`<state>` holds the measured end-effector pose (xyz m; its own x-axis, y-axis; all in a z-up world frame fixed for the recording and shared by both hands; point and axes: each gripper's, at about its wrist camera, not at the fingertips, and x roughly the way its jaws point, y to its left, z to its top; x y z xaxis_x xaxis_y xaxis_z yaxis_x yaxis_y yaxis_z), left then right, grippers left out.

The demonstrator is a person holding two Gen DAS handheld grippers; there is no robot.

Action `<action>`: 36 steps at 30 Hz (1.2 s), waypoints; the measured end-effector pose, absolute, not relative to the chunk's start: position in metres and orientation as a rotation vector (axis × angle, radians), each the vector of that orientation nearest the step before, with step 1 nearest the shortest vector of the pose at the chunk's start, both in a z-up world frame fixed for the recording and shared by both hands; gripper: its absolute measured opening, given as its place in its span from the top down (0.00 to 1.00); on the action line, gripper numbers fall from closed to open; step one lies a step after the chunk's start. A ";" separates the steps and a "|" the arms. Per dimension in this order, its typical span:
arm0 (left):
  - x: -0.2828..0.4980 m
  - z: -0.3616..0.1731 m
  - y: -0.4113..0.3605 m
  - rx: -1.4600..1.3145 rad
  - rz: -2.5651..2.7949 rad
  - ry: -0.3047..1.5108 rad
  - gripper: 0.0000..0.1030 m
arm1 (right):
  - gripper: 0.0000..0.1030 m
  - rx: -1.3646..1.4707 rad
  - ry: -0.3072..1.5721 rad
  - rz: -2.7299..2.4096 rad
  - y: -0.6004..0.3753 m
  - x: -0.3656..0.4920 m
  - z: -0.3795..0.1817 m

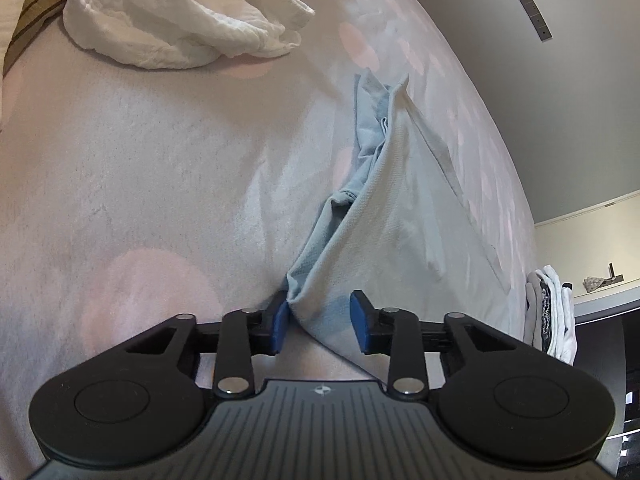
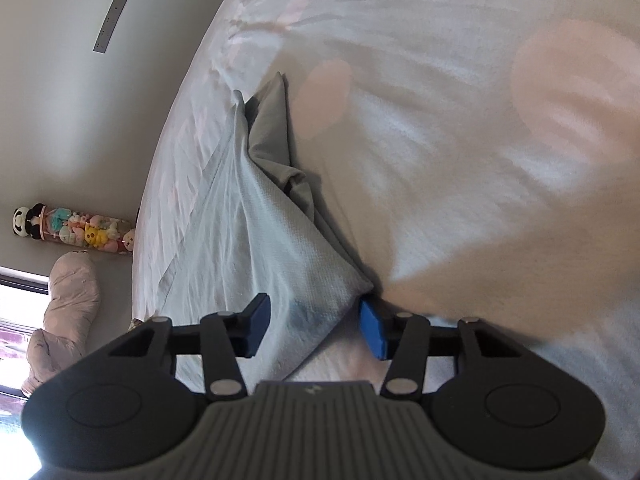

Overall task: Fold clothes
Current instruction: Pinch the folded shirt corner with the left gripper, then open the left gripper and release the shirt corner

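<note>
A pale blue garment [image 1: 400, 216] lies folded lengthwise on the bed sheet [image 1: 160, 160], which is white with pink dots. Its near corner sits between the blue pads of my left gripper [image 1: 321, 322], which is open; the cloth's edge touches the left pad [image 1: 282, 326]. In the right wrist view another corner of the same garment [image 2: 272, 248] lies between the pads of my right gripper [image 2: 316, 326], also open, with the cloth's tip beside the right pad [image 2: 372, 330]. A greyer inner layer [image 2: 276, 140] shows along the fold.
A crumpled white garment [image 1: 180, 20] and brown striped cloth [image 1: 36, 12] lie at the far left of the bed. White gloves [image 1: 552, 312] are at the bed's right edge. A tube of plush toys [image 2: 80, 232] and a pale bundle [image 2: 68, 300] are beside the bed.
</note>
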<state>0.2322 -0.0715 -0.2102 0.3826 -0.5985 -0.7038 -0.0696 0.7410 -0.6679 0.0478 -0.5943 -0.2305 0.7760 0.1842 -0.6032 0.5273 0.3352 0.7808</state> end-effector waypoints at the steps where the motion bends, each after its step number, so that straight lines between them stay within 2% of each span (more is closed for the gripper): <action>1: 0.234 -0.210 -0.073 -0.681 -0.371 1.143 0.82 | 0.64 1.236 0.685 -0.252 -0.595 0.049 -0.232; 2: 0.235 -0.209 -0.074 -0.676 -0.370 1.140 0.85 | 0.76 1.238 0.685 -0.260 -0.596 0.050 -0.234; 4: 0.238 -0.208 -0.077 -0.665 -0.366 1.133 0.93 | 0.82 1.251 0.678 -0.263 -0.598 0.050 -0.238; 7: 0.240 -0.201 -0.081 -0.632 -0.368 1.108 0.97 | 0.89 1.230 0.655 -0.255 -0.598 0.049 -0.233; 15: 0.231 -0.153 -0.082 -0.517 -0.392 1.081 0.98 | 0.93 1.094 0.645 -0.235 -0.592 0.043 -0.183; 23: 0.218 -0.106 -0.080 -0.412 -0.410 1.120 0.99 | 0.93 1.093 0.746 -0.247 -0.582 0.016 -0.146; 28: 0.199 -0.102 -0.070 -0.369 -0.412 1.195 0.99 | 0.93 1.052 0.840 -0.239 -0.570 -0.014 -0.143; 31: 0.187 -0.102 -0.067 -0.325 -0.411 1.216 0.99 | 0.96 0.981 0.882 -0.260 -0.563 -0.029 -0.139; 32: 0.185 -0.104 -0.069 -0.309 -0.409 1.220 0.99 | 1.00 0.953 0.889 -0.272 -0.562 -0.032 -0.138; 36: 0.177 -0.110 -0.074 -0.245 -0.401 1.233 0.99 | 0.99 0.909 0.901 -0.287 -0.566 -0.042 -0.141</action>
<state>0.1768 -0.0745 -0.1098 0.2746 -0.4246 -0.8627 0.1638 0.9048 -0.3931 -0.0416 -0.5662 -0.1410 0.6133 0.1431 -0.7767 0.5655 0.6070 0.5584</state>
